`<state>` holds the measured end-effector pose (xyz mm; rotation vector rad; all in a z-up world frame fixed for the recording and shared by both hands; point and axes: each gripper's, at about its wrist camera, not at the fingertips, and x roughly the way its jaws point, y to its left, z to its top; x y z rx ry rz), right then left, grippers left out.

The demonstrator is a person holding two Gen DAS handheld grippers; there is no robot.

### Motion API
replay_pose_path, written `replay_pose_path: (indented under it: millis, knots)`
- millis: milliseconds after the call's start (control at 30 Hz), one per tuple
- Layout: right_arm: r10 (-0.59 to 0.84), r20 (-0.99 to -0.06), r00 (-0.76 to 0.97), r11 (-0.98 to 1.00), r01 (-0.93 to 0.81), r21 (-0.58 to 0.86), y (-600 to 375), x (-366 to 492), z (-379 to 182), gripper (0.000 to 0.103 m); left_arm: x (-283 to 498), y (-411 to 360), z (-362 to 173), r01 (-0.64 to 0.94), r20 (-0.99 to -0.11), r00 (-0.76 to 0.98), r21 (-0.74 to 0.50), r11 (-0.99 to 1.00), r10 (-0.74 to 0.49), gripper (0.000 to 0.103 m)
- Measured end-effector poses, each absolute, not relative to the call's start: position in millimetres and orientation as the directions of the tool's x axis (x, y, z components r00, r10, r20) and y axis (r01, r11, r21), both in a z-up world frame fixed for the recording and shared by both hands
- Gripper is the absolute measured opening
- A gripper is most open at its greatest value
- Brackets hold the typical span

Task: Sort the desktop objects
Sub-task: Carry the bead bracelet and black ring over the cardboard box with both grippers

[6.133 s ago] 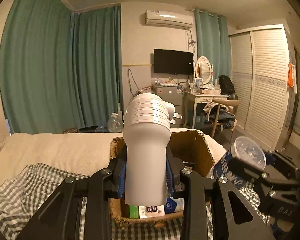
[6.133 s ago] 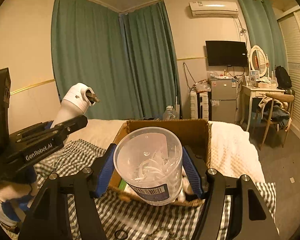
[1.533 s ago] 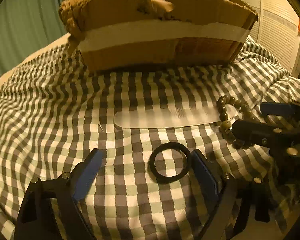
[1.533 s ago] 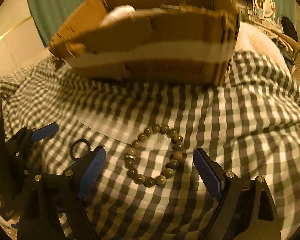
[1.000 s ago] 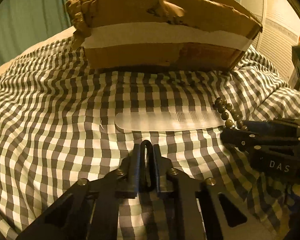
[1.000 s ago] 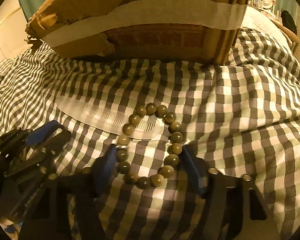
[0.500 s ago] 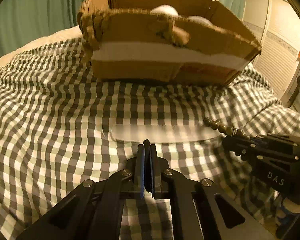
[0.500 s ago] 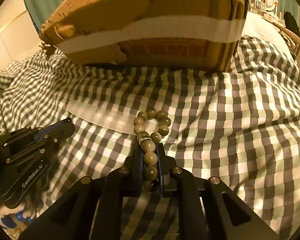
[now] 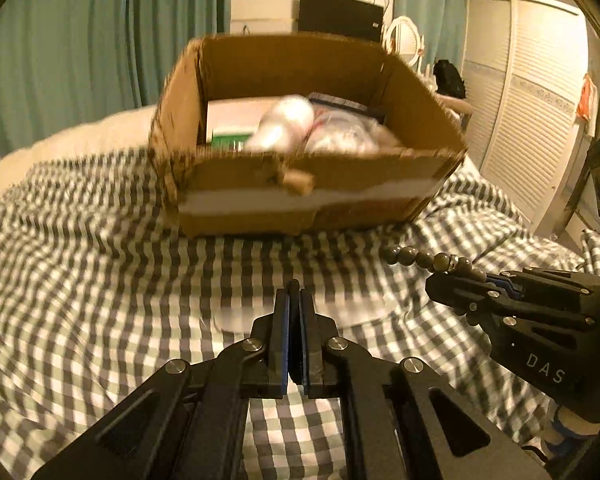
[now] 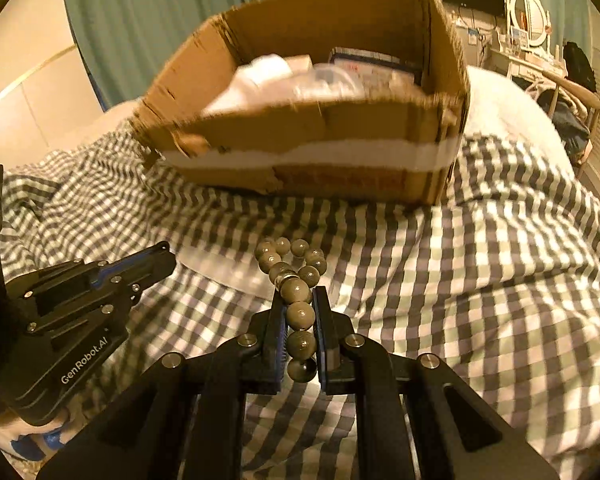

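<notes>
- Left wrist view: left gripper (image 9: 294, 292) is sitting with its jaws pressed together; a thin dark edge is showing in the slit between the blue pads, can't tell what it is.
- It is hovering over the checked cloth (image 9: 80, 288), pointing at the cardboard box (image 9: 300, 200).
- Box is sitting open-topped on the cloth, holding a white bottle (image 9: 280, 124), a clear plastic container (image 9: 340, 136) and a green-and-white carton (image 9: 228, 128); all blurred.
- A pale flat comb (image 9: 340, 312) is lying on the cloth just ahead of the fingertips.
- Right gripper (image 9: 452, 280) is coming in from the right edge, with the bead bracelet (image 9: 424, 258) sticking out of its tips.
- Right wrist view: right gripper (image 10: 300, 304) is clamping on the bead bracelet (image 10: 296, 292); several beads are lining up between the pads, the rest looping forward past the tips above the cloth (image 10: 500, 280).
- Cardboard box (image 10: 320, 148) is sitting ahead of the bracelet, well apart.
- Left gripper (image 10: 156, 258) is showing at lower left, near the pale comb (image 10: 228, 272), jaws looking closed.
</notes>
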<state>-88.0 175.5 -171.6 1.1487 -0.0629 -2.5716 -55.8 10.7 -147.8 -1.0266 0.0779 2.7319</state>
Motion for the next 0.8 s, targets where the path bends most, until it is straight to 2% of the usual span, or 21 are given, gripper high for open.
replay_pose_path:
  millis: [800]
  knots:
    - [-0.372,-0.47,-0.8,-0.928,0.33,0.173,172.4,-39.5,-60.3,0.011,-22.8,11.3,-40.8,-0.235,-0.434,-0.876,0.005,-0.972,0.209,0.004]
